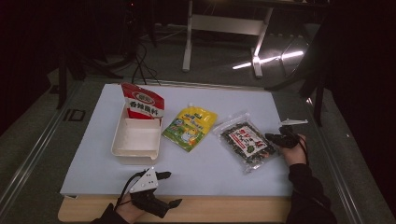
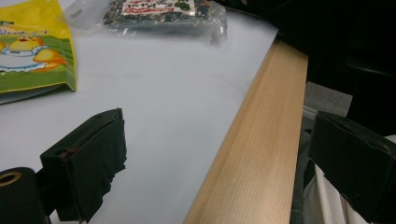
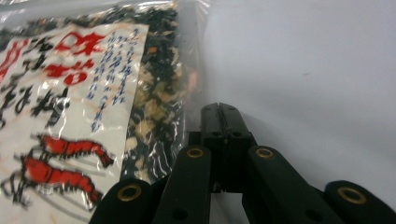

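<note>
**Two hand-held grippers at a surface with snack packets and a white tray**

Seen from above, left to right, with the white tray (image 1: 136, 139) as landmark. Just behind the tray, leaning on its far wall: a red and white sachet (image 1: 143, 101), upright. Right of the tray, lying flat on the pale surface (image 1: 210, 172): a yellow and green spouted pouch (image 1: 190, 127), near the tray but apart from it. Further right again: a clear packet of dark dried mix (image 1: 243, 140) with a white and red label, set at a slant, well apart from the tray.

In front of the tray, at the near wooden edge of the surface: left hand-held gripper (image 1: 168, 189), jaws spread wide, nothing between them. In the left gripper view, one black jaw over the pale sheet, the other beyond the wooden edge, with the yellow pouch (image 2: 32, 46) and the clear packet (image 2: 163, 16) lying further off.

Far right of the tray, at the right edge of the clear packet: right hand-held gripper (image 1: 272, 137), held by a hand in a dark sleeve. In the right gripper view, jaws pressed together (image 3: 220, 112), gripping nothing, tips just beside the packet's edge (image 3: 154, 93); printed red shrimps and red and black lettering on the label. Contact between tips and packet not clear enough to tell.
</note>
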`<act>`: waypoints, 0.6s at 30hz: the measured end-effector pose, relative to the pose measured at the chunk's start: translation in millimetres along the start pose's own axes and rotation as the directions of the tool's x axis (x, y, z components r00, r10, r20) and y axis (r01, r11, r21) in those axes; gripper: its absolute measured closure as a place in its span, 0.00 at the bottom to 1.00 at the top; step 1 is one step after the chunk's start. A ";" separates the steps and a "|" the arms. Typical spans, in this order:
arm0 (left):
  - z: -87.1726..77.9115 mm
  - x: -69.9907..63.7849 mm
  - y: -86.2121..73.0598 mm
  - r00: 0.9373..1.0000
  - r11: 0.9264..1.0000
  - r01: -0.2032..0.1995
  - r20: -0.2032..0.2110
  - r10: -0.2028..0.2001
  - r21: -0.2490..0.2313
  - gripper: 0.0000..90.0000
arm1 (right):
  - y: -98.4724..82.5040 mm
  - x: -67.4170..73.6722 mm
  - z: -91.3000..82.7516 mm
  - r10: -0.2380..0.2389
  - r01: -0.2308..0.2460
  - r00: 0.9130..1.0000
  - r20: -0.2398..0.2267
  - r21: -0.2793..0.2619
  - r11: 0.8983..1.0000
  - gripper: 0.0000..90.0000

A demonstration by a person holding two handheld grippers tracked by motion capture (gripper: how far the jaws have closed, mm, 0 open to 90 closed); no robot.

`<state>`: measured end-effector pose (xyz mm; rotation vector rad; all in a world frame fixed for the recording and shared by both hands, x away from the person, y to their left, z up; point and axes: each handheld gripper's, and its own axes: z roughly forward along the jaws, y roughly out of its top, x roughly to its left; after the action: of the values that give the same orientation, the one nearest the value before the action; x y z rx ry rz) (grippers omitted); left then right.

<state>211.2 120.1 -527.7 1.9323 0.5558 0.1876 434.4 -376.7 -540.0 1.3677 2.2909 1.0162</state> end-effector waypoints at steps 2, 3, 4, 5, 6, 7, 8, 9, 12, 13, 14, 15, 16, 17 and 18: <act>0.4 -0.1 0.6 1.000 1.000 -0.003 0.004 0.003 -0.002 0.06 | -2.8 6.1 -1.6 -0.009 0.009 1.000 -0.017 0.000 1.000 1.00; 0.8 -0.1 0.7 1.000 1.000 -0.004 0.005 0.004 -0.001 0.06 | -4.2 10.1 -2.5 -0.020 0.020 1.000 -0.020 0.001 1.000 1.00; 1.2 0.0 0.8 1.000 1.000 -0.005 0.007 0.005 -0.001 0.06 | -5.6 13.7 -3.3 -0.027 0.027 0.999 -0.025 0.003 1.000 1.00; 1.7 0.0 1.0 1.000 1.000 -0.004 0.009 0.004 0.000 0.06 | -7.0 17.1 -3.8 -0.024 0.024 0.999 -0.043 0.005 1.000 1.00; 2.1 -0.2 1.2 1.000 1.000 -0.006 0.010 0.006 0.000 0.06 | -9.0 22.6 -4.7 -0.031 0.032 0.998 -0.055 0.005 0.999 1.00; 2.4 -0.3 1.4 1.000 1.000 -0.007 0.012 0.007 0.000 0.06 | -10.2 26.0 -4.9 -0.038 0.039 0.998 -0.058 0.008 0.999 1.00; 2.7 -0.4 1.6 1.000 1.000 -0.009 0.013 0.009 0.000 0.06 | -11.8 30.5 -5.8 -0.045 0.045 0.997 -0.061 0.010 0.999 1.00; 3.0 -0.4 1.8 1.000 1.000 -0.010 0.015 0.010 0.001 0.06 | -13.1 34.9 -6.8 -0.055 0.056 0.996 -0.066 0.009 0.998 1.00; 3.7 -0.5 2.1 1.000 1.000 -0.013 0.017 0.013 0.002 0.06 | -17.8 47.4 -9.3 -0.062 0.063 0.994 -0.091 0.011 0.998 1.00; 3.9 -0.7 2.3 1.000 1.000 -0.012 0.018 0.012 0.002 0.06 | -19.7 51.4 -9.8 -0.068 0.070 0.993 -0.096 0.013 0.997 1.00; 4.0 -1.0 2.4 1.000 1.000 -0.012 0.020 0.012 0.001 0.06 | -21.7 55.5 -10.6 -0.071 0.073 0.992 -0.104 0.012 0.997 1.00; 4.1 -1.2 2.6 1.000 1.000 -0.015 0.021 0.015 0.001 0.06 | -23.7 59.7 -11.8 -0.074 0.076 0.991 -0.108 0.013 0.997 1.00; 4.3 -1.2 2.8 1.000 1.000 -0.016 0.023 0.016 0.001 0.06 | -26.2 64.2 -13.3 -0.073 0.076 0.990 -0.119 0.013 0.997 1.00; 4.4 -1.1 2.9 1.000 1.000 -0.018 0.023 0.018 0.001 0.06 | -28.0 68.0 -14.6 -0.078 0.081 0.988 -0.130 0.014 0.997 1.00; 4.5 -1.0 3.1 1.000 1.000 -0.019 0.022 0.019 0.001 0.06 | -29.3 70.9 -15.8 -0.080 0.083 0.988 -0.134 0.017 0.996 1.00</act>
<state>212.9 114.9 -526.7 1.9391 0.5228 0.1776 370.2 -331.8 -541.5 1.2381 2.4390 1.0891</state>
